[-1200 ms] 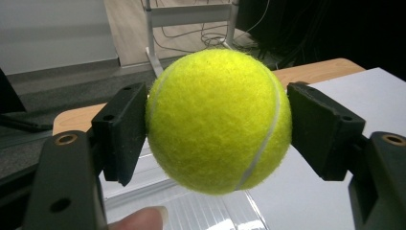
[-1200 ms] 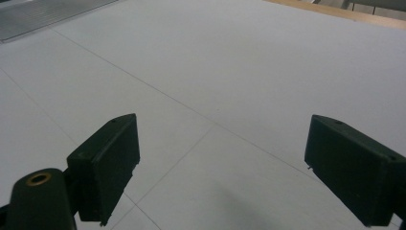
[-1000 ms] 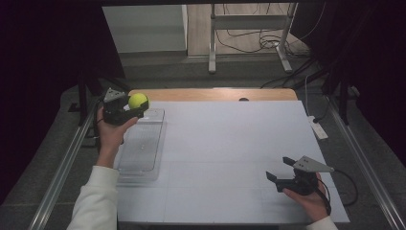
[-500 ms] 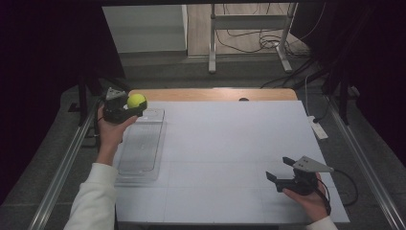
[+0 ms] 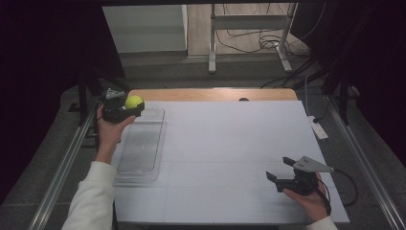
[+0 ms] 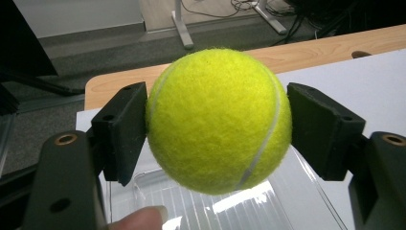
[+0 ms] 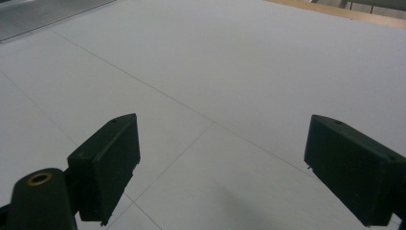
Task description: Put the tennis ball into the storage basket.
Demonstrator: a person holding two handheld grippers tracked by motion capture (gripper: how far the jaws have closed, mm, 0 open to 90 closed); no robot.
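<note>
High view shows our left tool [image 5: 125, 109] holding a yellow ball [image 5: 134, 101] over the far end of a clear tray [image 5: 139, 158]. The tray lies on the left side of the white worktop [image 5: 230, 143]. A second ago the ball sat a little more to the right, over the tray's far end. Now our left hand has slid a bit toward the left edge and gone a little lower, though the ball is not set down yet.

Left gripper view shows the ball [image 6: 218, 120] squeezed tight between the two black pads [image 6: 125, 129], one on each side. The tray [image 6: 268, 211] is right under it. So the grip is good, and we think the ball may go down into the tray next.

Our right tool [image 5: 286, 179] has not moved. It rests near the front right corner of the worktop, well apart from the ball. Right gripper view shows its jaws wide apart with nothing between them.
</note>
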